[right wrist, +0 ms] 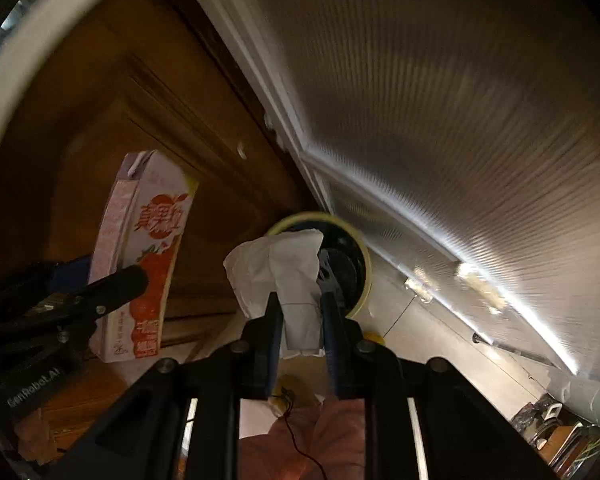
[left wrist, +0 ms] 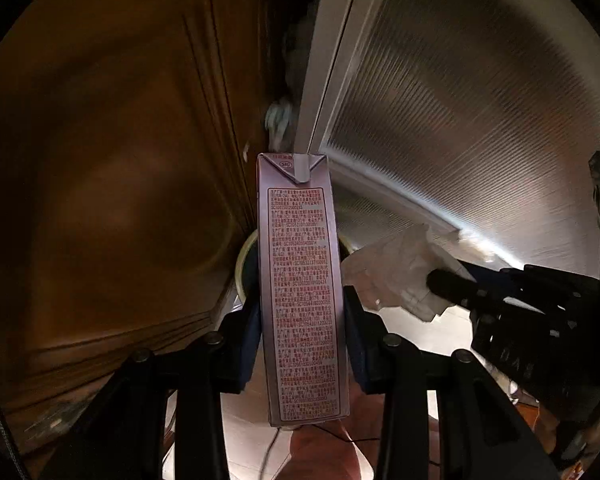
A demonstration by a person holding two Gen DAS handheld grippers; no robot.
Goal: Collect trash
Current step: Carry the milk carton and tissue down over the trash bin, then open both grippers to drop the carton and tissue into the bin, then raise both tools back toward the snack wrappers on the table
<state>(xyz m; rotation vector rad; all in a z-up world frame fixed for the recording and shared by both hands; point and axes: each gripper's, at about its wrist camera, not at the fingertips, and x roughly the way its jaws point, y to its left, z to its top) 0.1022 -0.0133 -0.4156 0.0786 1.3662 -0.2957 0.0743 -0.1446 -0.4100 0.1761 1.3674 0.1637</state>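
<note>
the round bin, yellow-rimmed with a dark inside, stands on the pale floor in the corner where a brown wooden cabinet meets a ribbed, frosted door panel with a white frame. the cabinet's lower edge runs just left of the bin and the door's bottom rail just behind it, so the bin is hemmed on two sides; open floor lies only on its near side and to its right along the door

left tongs: partly open and clenched on a tall pink drink carton, the blue pads pressing its two narrow sides about halfway along. the carton points toward the bin, its folded top above the bin's left rim in the left wrist view. from the right wrist view the carton sits left of the bin, against the cabinet front, apart from the rim

right tongs: nearly closed, pinching a crumpled white tissue between the pads. the tissue spreads out past the fingertips and overlaps the bin's near-left rim in the right wrist view; whether it touches the rim i cannot tell. in the left wrist view the tissue hangs just right of the carton, near the bin, with a gap between them
</note>
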